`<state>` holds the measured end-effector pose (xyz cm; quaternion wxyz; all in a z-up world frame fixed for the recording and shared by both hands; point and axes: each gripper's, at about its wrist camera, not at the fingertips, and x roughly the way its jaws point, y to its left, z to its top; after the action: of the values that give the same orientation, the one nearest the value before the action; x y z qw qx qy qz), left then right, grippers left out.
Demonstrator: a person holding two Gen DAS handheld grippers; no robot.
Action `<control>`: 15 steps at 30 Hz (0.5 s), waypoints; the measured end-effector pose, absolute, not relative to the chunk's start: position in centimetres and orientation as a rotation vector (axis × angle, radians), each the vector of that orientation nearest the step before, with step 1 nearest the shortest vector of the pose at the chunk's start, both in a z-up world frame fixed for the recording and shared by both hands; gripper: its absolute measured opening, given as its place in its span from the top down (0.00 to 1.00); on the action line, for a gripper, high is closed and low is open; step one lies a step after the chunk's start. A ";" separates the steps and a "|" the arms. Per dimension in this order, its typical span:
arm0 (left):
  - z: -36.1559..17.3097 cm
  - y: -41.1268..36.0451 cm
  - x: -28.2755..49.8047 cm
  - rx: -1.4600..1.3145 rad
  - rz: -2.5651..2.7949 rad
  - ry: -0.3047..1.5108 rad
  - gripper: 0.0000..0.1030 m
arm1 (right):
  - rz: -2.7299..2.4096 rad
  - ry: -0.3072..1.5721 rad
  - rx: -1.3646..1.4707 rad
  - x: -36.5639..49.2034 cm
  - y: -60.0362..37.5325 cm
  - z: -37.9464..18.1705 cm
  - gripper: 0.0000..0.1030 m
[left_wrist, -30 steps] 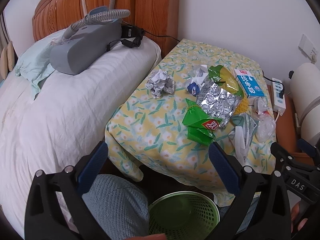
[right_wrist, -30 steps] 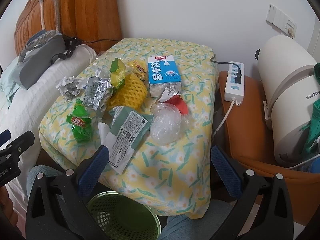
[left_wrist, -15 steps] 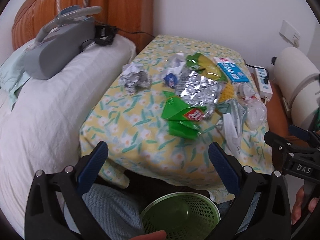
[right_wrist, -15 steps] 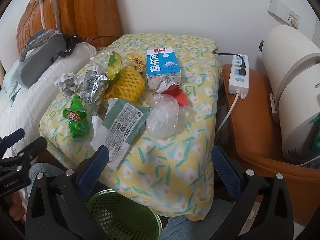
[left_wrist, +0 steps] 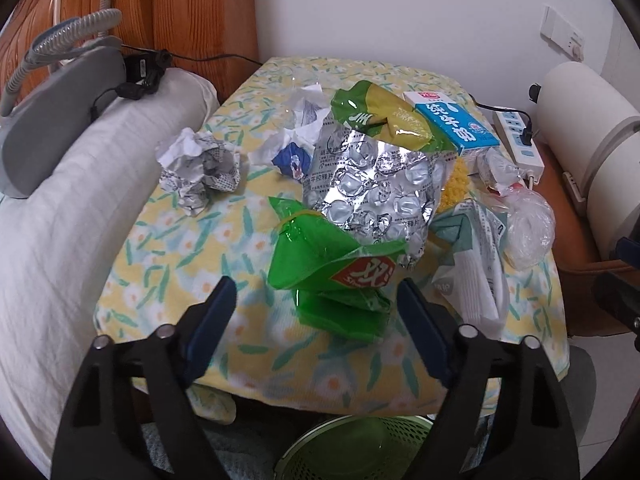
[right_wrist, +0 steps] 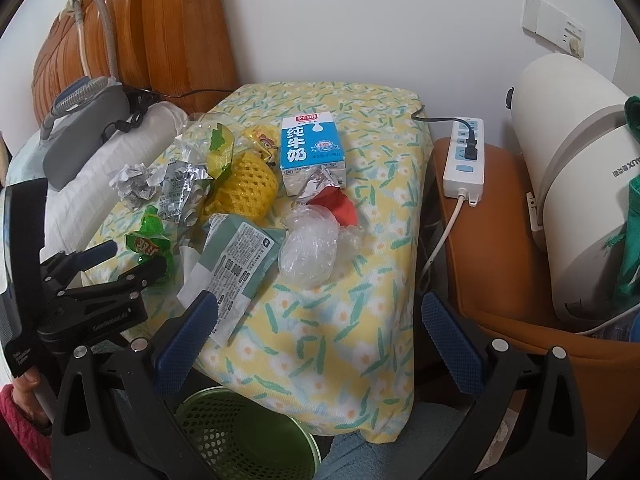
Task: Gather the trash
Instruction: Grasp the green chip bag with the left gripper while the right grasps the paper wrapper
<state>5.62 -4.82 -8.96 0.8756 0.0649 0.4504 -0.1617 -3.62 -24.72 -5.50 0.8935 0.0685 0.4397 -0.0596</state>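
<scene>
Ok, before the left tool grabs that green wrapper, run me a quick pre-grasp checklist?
1. Target in line: green wrapper sits just ahead of the left tool, between its fingers' line. Ok.
2. Jaws: closing now, nothing between the pads yet. Not ok, too early.
3. Wrapper free: the foil blister pack overlaps its top edge and may come along. Not ok.
4. Bin ready: green basket below the table's near edge looks empty. Ok.
5. Right tool out of the way: open, holding nothing, off to the side. Ok.
6. Tablecloth snag risk under the wrapper: cannot tell.
</scene>
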 end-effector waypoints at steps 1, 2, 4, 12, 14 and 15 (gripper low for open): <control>-9.2 -4.9 5.8 0.133 -0.343 0.949 0.32 | -0.121 0.916 0.143 -3.5 -24.7 -5.6 0.02; -9.5 -5.0 5.9 0.125 -0.352 0.957 0.34 | -0.119 0.918 0.144 -3.6 -24.7 -5.7 0.02; -9.7 -5.1 5.9 0.117 -0.351 0.957 0.39 | -0.109 0.925 0.149 -3.4 -24.6 -6.0 0.02; -9.3 -4.7 5.4 0.084 -0.344 0.935 0.46 | -0.027 0.927 0.190 -3.1 -23.7 -6.2 0.02; -9.2 -4.2 5.0 0.071 -0.347 0.933 0.51 | 0.005 0.943 0.206 -2.9 -23.2 -6.7 0.02; -9.0 -3.9 4.7 0.066 -0.347 0.927 0.51 | 0.013 0.950 0.211 -2.8 -22.9 -6.9 0.02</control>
<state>4.74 -3.94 -9.01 0.8793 0.0318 0.4449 -0.1666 -2.76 -22.94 -6.85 0.8838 0.1011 0.4567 0.0060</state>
